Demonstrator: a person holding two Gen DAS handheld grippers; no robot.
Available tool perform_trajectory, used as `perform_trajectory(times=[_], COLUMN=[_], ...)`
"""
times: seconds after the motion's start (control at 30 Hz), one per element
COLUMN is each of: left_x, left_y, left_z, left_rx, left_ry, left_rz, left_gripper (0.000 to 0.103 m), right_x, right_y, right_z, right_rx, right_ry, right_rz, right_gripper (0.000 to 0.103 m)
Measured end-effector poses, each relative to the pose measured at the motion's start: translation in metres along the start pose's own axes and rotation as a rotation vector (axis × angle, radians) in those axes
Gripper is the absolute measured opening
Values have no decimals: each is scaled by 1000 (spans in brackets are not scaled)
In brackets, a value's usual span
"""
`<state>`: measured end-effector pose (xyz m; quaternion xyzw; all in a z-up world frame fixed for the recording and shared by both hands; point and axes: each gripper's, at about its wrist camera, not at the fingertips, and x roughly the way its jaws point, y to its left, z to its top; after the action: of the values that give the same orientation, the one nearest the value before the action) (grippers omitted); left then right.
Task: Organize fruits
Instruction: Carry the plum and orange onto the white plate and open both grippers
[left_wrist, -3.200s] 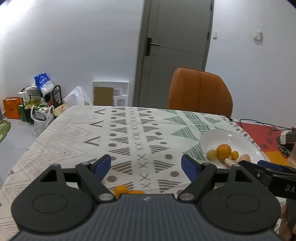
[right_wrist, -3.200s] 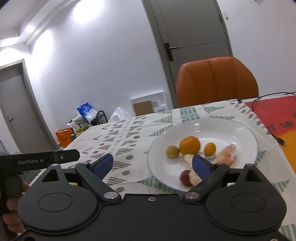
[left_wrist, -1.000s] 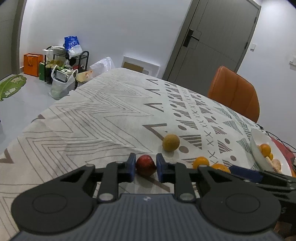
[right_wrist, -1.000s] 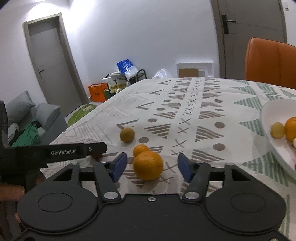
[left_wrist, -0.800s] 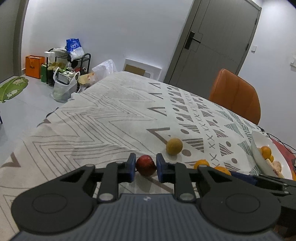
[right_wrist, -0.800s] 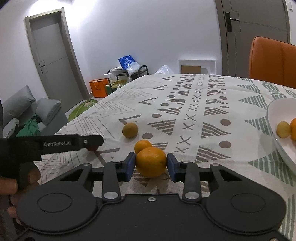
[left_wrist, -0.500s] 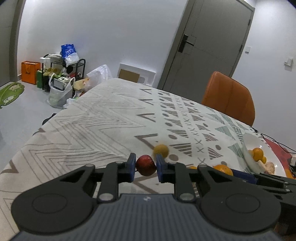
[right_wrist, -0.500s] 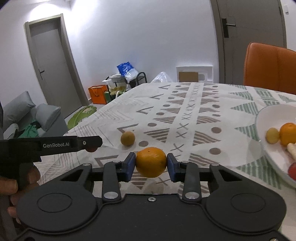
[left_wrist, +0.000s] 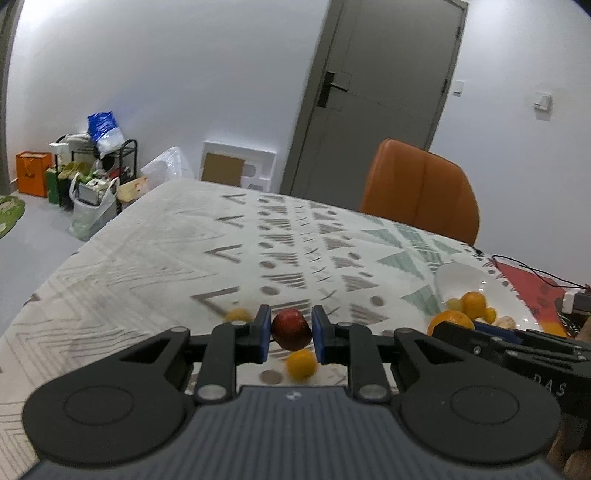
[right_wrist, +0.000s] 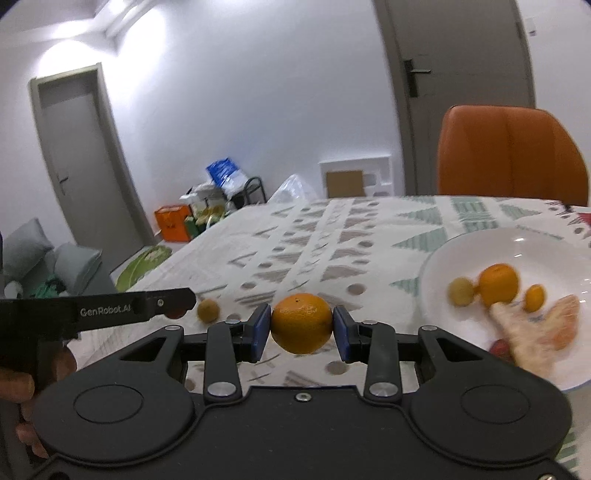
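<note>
While each claw is clenched, left claw (left_wrist: 291, 334) on red fruit (left_wrist: 291, 328), right claw (right_wrist: 301, 328) on orange (right_wrist: 301, 323), white plate (right_wrist: 517, 240) holding mixed fruit.

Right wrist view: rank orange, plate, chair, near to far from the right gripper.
1. Orange: held in the right gripper, between its jaws.
2. Plate: on the table, right of it.
3. Chair: beyond the table's far edge, upper right.

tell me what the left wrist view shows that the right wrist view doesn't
Only the left wrist view shows the left gripper shut on a red fruit, with a small orange on the cloth just below it.

Only the right wrist view shows the right gripper head-on, clamping a big orange, plus a second grey door and grey cushions.

Both show the white plate of fruit and the orange chair.
</note>
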<state>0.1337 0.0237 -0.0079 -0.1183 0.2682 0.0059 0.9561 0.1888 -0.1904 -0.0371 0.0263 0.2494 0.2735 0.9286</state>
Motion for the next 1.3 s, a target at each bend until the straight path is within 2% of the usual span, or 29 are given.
perform_trajectory(times=[0.6, 1.3], left_x=[8, 29], left_y=[-59, -110], left_z=[2, -2], left_rx=[81, 147], left_ry=[-7, 13], left_rz=[-72, -129], left_gripper=[22, 22], right_x=[-36, -58], right_y=[-49, -103], right_z=[0, -12], right_rx=[73, 164], right_ry=[-79, -99], right_rz=[-69, -156], right_gripper=[35, 35])
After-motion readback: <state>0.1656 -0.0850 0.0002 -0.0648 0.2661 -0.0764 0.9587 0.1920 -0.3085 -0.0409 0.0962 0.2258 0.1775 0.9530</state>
